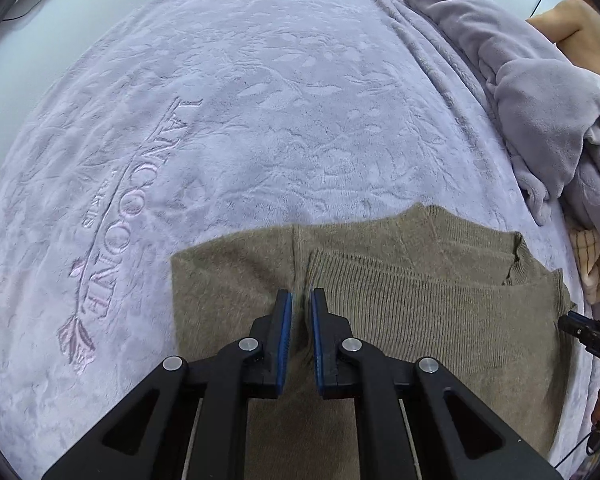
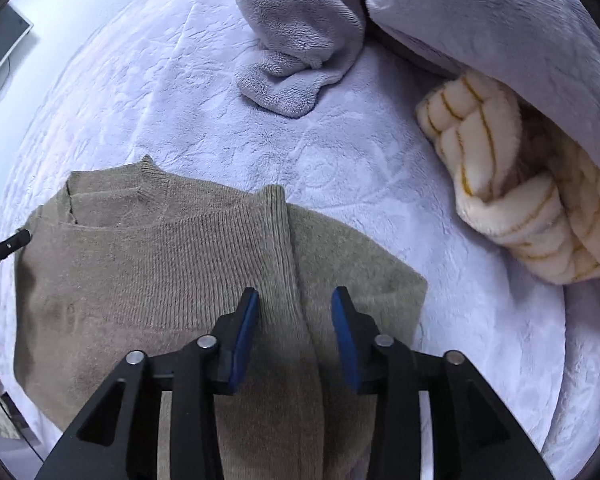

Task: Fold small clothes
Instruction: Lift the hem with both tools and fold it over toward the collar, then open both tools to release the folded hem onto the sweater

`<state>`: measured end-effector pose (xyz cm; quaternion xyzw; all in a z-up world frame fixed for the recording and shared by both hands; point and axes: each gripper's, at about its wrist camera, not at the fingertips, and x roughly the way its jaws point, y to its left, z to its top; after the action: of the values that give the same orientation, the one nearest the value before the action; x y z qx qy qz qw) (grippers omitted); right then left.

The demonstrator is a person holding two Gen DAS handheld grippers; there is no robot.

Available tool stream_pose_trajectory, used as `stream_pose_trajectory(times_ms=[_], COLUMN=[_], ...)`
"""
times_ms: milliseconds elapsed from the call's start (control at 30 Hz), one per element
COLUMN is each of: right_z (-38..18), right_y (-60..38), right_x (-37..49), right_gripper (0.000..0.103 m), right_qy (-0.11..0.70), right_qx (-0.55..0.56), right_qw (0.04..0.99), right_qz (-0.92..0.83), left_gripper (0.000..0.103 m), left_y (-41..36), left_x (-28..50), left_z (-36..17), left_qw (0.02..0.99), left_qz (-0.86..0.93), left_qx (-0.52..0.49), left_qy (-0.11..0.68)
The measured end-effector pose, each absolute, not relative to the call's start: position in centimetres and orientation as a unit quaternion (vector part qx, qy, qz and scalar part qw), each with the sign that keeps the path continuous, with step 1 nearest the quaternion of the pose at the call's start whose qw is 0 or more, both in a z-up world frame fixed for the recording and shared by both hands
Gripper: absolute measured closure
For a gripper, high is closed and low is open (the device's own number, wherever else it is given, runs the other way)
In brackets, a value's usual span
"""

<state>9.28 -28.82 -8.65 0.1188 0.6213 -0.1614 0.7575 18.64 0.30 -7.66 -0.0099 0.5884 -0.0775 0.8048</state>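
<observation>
Hand-held gripper [image 1: 301, 300] over sweater [image 1: 420, 300]; blanket [image 1: 260, 100] lettering, perhaps "LANCOME".

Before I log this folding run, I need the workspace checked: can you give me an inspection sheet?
Surface: lilac embossed plush blanket with stitched lettering, spread flat.
Job's things: brown ribbed knit sweater lying flat, both sleeves folded in over its body.
Clutter: bunched grey fleece throw; cream fleece blanket with yellow lines, rumpled beside the sweater.
Grippers: left gripper shut over the sweater, whether it pinches fabric cannot be told; right gripper open above a folded sleeve, holding nothing.
Cables: a thin dark cable at the left view's lower right edge.
Surroundings: pale floor; a person's bare shoulder behind the throw.
</observation>
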Motion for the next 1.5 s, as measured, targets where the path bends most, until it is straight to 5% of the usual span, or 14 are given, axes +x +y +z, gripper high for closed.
stream_pose_trajectory(times_ms=[67, 133, 400, 533, 933, 1233, 1500], right_z=[-8.2, -7.9, -6.6, -6.3, -7.1, -7.5, -8.2], right_y=[-28.7, -28.5, -26.8, -26.1, -22.3, -20.8, -18.9], right_x=[8.4, 7.2, 1.1, -1.6, -10.7, -11.5, -11.4], right_gripper=[0.053, 0.047, 0.044, 0.029, 0.029, 0.029, 0.029], right_qy=[0.624, 0.629, 0.645, 0.649, 0.681, 0.681, 0.676], right_qx=[0.119, 0.122, 0.141, 0.174, 0.240, 0.253, 0.253], right_qw=[0.755, 0.751, 0.732, 0.722, 0.675, 0.671, 0.671], right_qz=[-0.161, -0.161, -0.165, -0.168, -0.149, -0.149, -0.169], left_gripper=[0.086, 0.000, 0.001, 0.001, 0.001, 0.001, 0.001], left_y=[0.5, 0.8, 1.2, 2.3, 4.6, 6.3, 7.5], left_x=[17.8, 16.7, 10.7, 7.5, -0.3, 6.1, 10.6], left_z=[-7.5, -7.4, -6.7, -6.8, -7.0, -4.4, -9.6], left_qw=[0.800, 0.799, 0.782, 0.767, 0.731, 0.782, 0.766], left_qz=[-0.076, -0.063, -0.067, -0.052, -0.028, 0.014, 0.050], left_qx=[-0.004, 0.004, 0.006, -0.010, -0.034, -0.030, 0.021], left_qy=[0.595, 0.598, 0.620, 0.640, 0.681, 0.623, 0.641])
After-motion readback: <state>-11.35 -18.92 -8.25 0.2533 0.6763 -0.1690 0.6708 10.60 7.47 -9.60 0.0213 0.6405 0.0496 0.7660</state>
